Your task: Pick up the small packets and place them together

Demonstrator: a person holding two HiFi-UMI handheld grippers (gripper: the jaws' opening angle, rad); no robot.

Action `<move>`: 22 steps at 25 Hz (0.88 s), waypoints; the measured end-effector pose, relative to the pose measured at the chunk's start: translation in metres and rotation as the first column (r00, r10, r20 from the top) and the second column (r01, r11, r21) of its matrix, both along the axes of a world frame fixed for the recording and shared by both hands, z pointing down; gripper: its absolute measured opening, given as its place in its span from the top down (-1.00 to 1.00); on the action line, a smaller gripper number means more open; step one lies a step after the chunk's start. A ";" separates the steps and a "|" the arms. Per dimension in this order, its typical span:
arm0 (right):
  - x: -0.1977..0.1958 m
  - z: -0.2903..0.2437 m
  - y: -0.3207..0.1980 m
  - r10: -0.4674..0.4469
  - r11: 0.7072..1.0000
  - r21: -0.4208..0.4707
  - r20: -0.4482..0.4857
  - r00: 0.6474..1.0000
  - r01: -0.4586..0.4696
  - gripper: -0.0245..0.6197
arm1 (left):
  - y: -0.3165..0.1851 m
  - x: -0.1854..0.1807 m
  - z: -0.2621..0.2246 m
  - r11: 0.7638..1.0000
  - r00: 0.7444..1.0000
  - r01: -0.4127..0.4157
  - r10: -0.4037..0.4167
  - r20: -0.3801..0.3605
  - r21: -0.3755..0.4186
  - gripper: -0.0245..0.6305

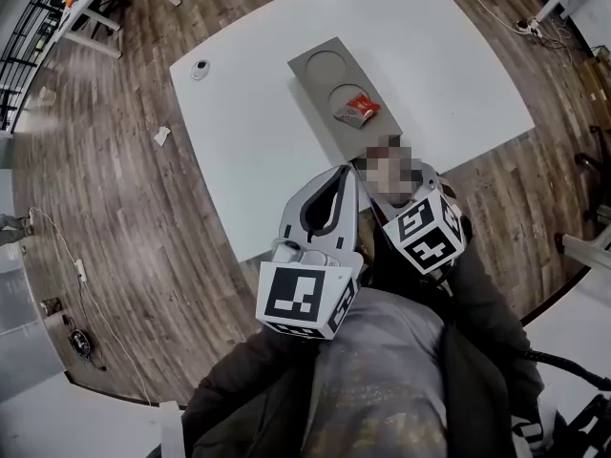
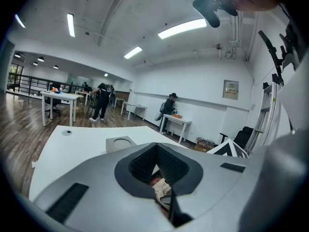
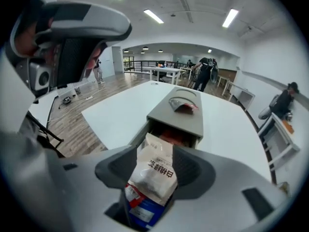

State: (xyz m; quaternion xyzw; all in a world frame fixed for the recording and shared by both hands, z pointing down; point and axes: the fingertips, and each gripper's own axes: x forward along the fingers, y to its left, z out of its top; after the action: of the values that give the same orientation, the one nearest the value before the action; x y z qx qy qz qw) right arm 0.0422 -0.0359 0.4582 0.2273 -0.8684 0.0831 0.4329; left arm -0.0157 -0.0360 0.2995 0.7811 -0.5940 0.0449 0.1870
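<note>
A grey box (image 1: 320, 65) with two round recesses lies on the white table (image 1: 239, 122). A red and silver packet (image 1: 357, 110) (image 3: 185, 105) rests on its top. The box's drawer (image 3: 150, 125) stands open toward me, with red packets inside. My right gripper (image 3: 155, 151) hangs just before the drawer, shut on a white and blue packet (image 3: 153, 173). Its marker cube (image 1: 425, 232) shows in the head view. My left gripper (image 1: 342, 175) (image 2: 155, 145) is beside it at the table's near edge, tips together. A bit of a red and white packet (image 2: 161, 186) shows through its gap.
A small round white object (image 1: 200, 69) sits near the table's far left corner. Wooden floor surrounds the table, with a cable (image 1: 81, 270) and scraps at left. People (image 2: 102, 100) and other tables stand far off in the left gripper view.
</note>
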 end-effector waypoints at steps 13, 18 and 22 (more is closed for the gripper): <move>-0.011 0.038 -0.003 -0.128 0.988 -0.107 -0.211 0.969 0.107 0.41 | -0.017 -0.025 0.022 0.995 0.997 0.076 -0.077 -0.023 -0.059 0.92; -0.010 0.037 -0.004 -0.152 0.987 -0.080 -0.229 0.961 0.137 0.72 | -0.021 -0.023 0.021 0.996 0.997 0.067 -0.069 -0.029 -0.052 0.92; -0.008 0.026 -0.007 -0.117 0.993 -0.047 -0.182 0.976 0.111 0.87 | -0.018 -0.021 0.017 0.998 0.998 0.060 -0.061 -0.028 -0.038 0.92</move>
State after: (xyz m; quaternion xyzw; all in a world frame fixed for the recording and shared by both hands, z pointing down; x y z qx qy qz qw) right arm 0.0344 -0.0427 0.4840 0.1759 -0.8344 0.0526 0.5197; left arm -0.0366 -0.0544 0.3166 0.7599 -0.6135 0.0388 0.2112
